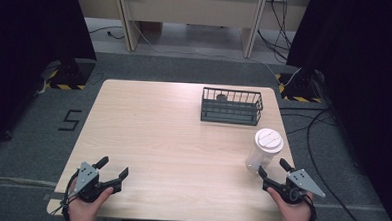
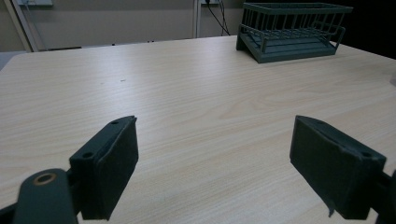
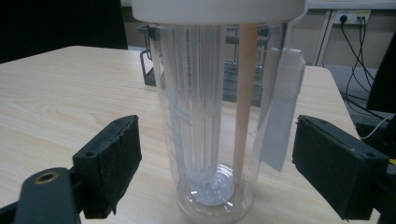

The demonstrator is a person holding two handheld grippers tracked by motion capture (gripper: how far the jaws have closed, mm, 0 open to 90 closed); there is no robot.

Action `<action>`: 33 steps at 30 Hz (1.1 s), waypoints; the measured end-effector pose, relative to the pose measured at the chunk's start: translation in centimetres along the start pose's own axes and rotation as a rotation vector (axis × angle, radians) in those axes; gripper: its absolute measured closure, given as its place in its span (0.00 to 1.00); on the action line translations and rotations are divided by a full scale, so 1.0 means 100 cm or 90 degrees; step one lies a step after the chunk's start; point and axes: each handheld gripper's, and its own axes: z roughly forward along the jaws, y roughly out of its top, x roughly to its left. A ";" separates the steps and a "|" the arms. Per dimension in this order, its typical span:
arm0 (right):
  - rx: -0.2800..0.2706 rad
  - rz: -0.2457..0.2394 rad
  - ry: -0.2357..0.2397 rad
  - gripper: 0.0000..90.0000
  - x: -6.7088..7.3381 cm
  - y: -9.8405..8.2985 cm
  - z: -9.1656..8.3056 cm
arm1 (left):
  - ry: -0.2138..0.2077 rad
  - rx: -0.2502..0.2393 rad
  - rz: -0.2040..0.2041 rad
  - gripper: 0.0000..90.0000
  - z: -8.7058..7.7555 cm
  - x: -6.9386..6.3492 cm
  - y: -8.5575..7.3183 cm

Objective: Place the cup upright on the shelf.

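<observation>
Two grippers wait over a pale desk (image 1: 182, 140) bearing a wire basket (image 1: 231, 106). The right gripper (image 1: 273, 170), fingers spread, flanks a lidded clear cup (image 1: 264, 149); closing squarely mid-body looks wisest. The left gripper (image 1: 112, 168) hangs spread, empty.

The left gripper (image 2: 212, 170) has its two black jaws spread wide apart, nothing between them, rising from the bottom edge just above the table (image 2: 187, 93). The table is pale wood with fine grain. A dark wire basket (image 2: 293, 31) stands upright on it at the far right, well apart from the jaws. Beyond the far edge are a beige wall (image 2: 107, 21) and black cables (image 2: 219, 16) hanging from a socket (image 2: 208, 2).
</observation>
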 end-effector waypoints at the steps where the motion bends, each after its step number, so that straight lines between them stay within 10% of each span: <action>1: 0.000 -0.001 0.001 0.17 0.000 0.001 0.003 | 0.000 0.000 -0.001 0.17 0.000 0.000 0.000; 33: -0.008 0.005 0.007 0.17 -0.003 -0.001 0.052 | -0.006 -0.002 0.001 0.17 0.000 -0.001 0.000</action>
